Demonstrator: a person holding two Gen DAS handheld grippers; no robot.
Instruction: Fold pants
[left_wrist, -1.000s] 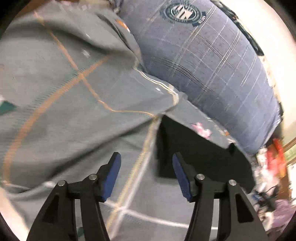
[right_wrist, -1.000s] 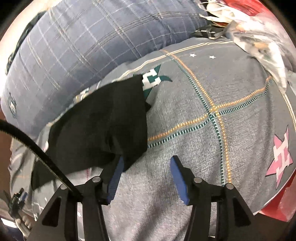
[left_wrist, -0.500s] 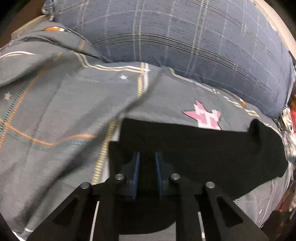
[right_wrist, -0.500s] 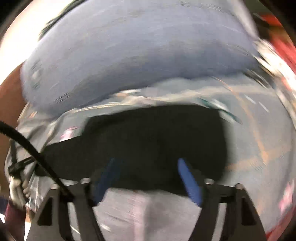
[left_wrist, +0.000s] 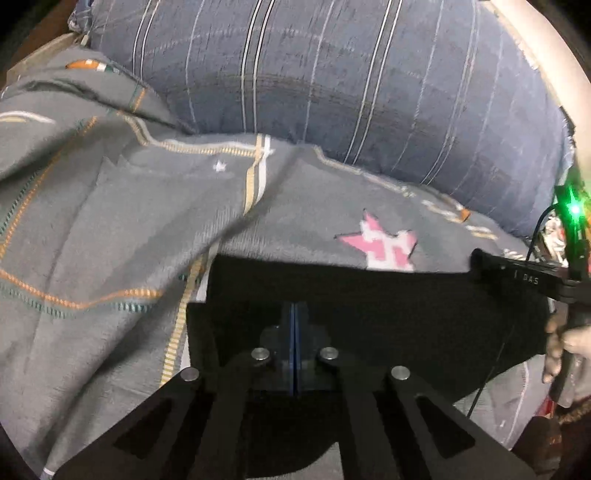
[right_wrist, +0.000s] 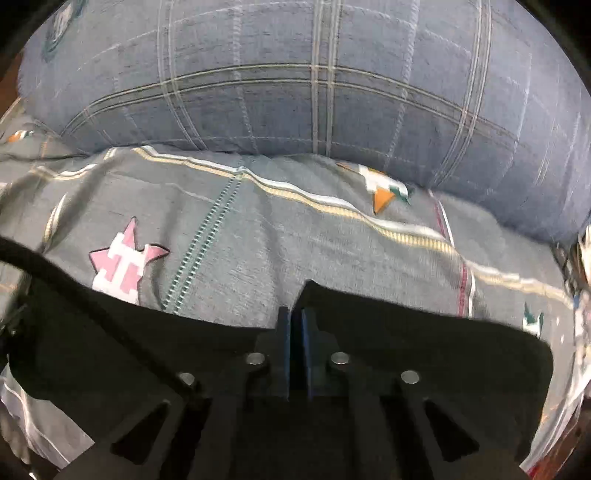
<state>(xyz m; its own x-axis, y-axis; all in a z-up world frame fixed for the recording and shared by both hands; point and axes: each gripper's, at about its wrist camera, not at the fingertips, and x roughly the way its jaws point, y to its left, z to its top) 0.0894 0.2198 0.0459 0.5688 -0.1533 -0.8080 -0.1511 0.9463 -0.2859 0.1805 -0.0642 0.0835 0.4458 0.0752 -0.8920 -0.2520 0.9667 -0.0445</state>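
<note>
The black pants (left_wrist: 388, 306) lie spread across a grey patterned bedsheet (left_wrist: 110, 229). My left gripper (left_wrist: 294, 314) is shut on the pants' near edge at their left part. In the right wrist view the pants (right_wrist: 424, 343) stretch across the lower frame, and my right gripper (right_wrist: 293, 321) is shut on their upper edge, which pokes up in a small peak beside the fingers. The right gripper's body (left_wrist: 524, 280) and the hand holding it show at the right edge of the left wrist view.
A large blue-grey plaid pillow (left_wrist: 351, 92) lies along the back of the bed, also in the right wrist view (right_wrist: 314, 81). The sheet (right_wrist: 295, 229) has pink star patches. Clutter sits at the bed's far right edge (right_wrist: 580, 295).
Both grippers went from open to shut on the pants' edge. Both views swung to face the pillow, and the pants now lie stretched between the two grippers.
</note>
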